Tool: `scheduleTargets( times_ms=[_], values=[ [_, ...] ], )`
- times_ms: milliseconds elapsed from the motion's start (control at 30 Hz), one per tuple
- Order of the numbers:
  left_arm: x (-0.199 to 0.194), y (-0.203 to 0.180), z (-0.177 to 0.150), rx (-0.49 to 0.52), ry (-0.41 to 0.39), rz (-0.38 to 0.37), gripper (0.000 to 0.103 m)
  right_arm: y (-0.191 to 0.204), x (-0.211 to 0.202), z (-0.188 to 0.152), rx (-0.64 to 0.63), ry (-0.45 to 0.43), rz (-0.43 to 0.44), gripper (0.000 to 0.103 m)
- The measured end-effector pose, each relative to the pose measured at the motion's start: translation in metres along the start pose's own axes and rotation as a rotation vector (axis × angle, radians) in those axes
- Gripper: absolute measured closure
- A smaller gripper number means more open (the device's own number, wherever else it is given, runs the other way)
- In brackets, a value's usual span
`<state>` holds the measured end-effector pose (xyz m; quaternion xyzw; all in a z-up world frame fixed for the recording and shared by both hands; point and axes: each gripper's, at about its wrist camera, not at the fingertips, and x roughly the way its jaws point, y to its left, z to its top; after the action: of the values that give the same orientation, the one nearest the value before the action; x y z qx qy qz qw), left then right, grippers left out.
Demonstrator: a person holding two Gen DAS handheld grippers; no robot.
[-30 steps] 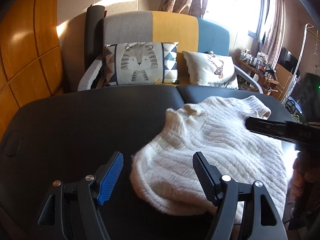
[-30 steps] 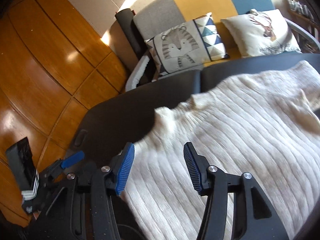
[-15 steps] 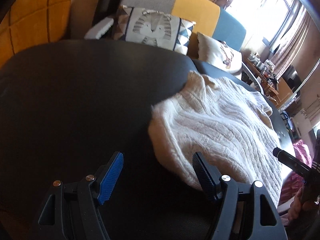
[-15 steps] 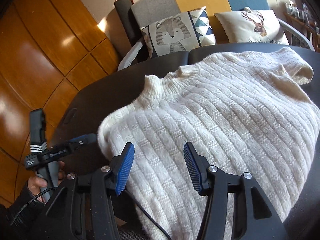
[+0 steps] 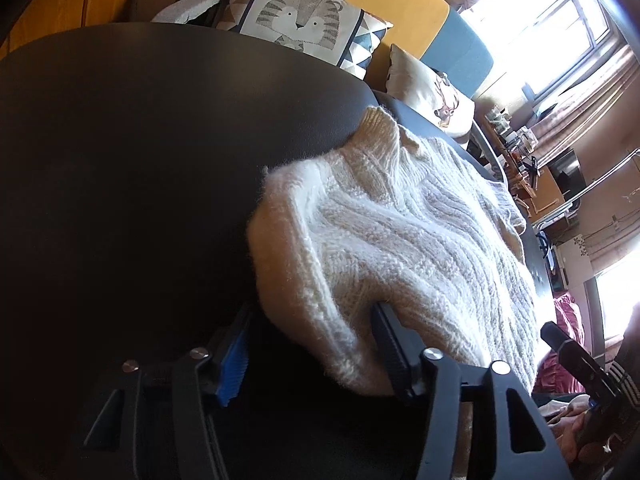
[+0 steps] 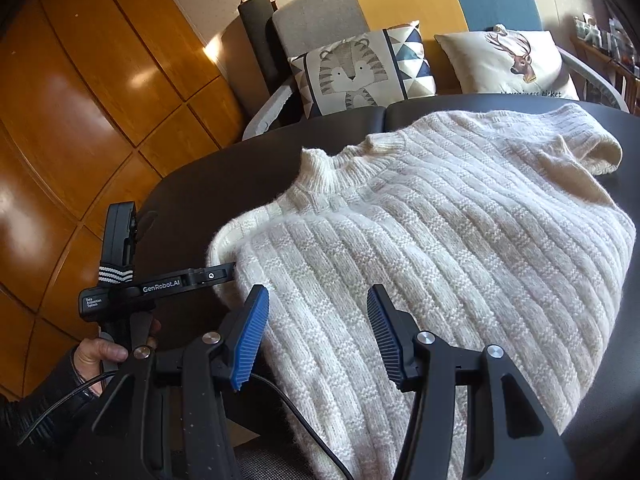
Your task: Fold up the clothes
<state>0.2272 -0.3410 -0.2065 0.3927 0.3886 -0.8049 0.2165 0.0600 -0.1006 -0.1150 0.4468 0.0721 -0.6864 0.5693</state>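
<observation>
A cream ribbed-knit sweater [image 6: 440,240] lies spread on the black padded table [image 6: 224,184], collar toward the sofa. My left gripper [image 5: 316,344] is low at the sweater's near shoulder fold [image 5: 320,304]. Its jaws are closing, with the bulging knit between them. The right finger sits against the fabric, while the blue left pad [image 5: 236,356] still stands apart from it. In the right wrist view that gripper's finger [image 6: 216,274] meets the sweater's edge. My right gripper [image 6: 316,320] hovers open over the sweater's lower body and holds nothing.
A grey, yellow and blue sofa [image 6: 400,4] stands behind the table with a tiger cushion [image 6: 360,72] and a deer cushion [image 6: 508,64]. Wooden wall panels [image 6: 80,100] run along the left. A person's hand [image 6: 100,356] holds the left tool. Cluttered shelves [image 5: 516,140] stand by the window.
My left gripper has dropped and rolled toward the sweater's shoulder, and its jaws have narrowed around the fold. My right gripper has shifted sideways over the sweater, jaws unchanged.
</observation>
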Motion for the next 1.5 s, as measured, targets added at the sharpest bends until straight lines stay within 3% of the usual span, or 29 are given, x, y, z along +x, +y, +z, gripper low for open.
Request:
scheduleTargets(
  times_ms=[133,433,733,1133,1367,1400,1500],
  values=[
    [0.004,-0.005,0.002,0.006,0.010,0.000,0.065,0.000,-0.002,-0.001,-0.005,-0.006,-0.002,0.048],
    [0.005,-0.008,0.007,0.003,0.014,0.009,0.086,-0.005,-0.009,-0.005,-0.005,-0.014,-0.017,0.048],
    [-0.003,-0.021,0.006,0.048,0.006,0.042,0.086,-0.017,-0.016,-0.016,0.018,-0.017,-0.065,0.048],
    [-0.025,-0.053,0.015,0.116,-0.052,-0.023,0.086,0.033,0.002,-0.040,-0.209,0.051,-0.120,0.048],
    [-0.025,-0.093,0.024,0.199,-0.072,-0.088,0.086,0.005,-0.007,-0.029,-0.114,0.013,-0.205,0.045],
    [-0.024,-0.094,0.025,0.201,-0.071,-0.093,0.086,0.003,-0.007,-0.028,-0.110,0.010,-0.207,0.040],
    [-0.019,-0.102,0.032,0.216,-0.072,-0.102,0.086,0.004,-0.005,-0.027,-0.112,0.009,-0.188,0.039]
  ],
)
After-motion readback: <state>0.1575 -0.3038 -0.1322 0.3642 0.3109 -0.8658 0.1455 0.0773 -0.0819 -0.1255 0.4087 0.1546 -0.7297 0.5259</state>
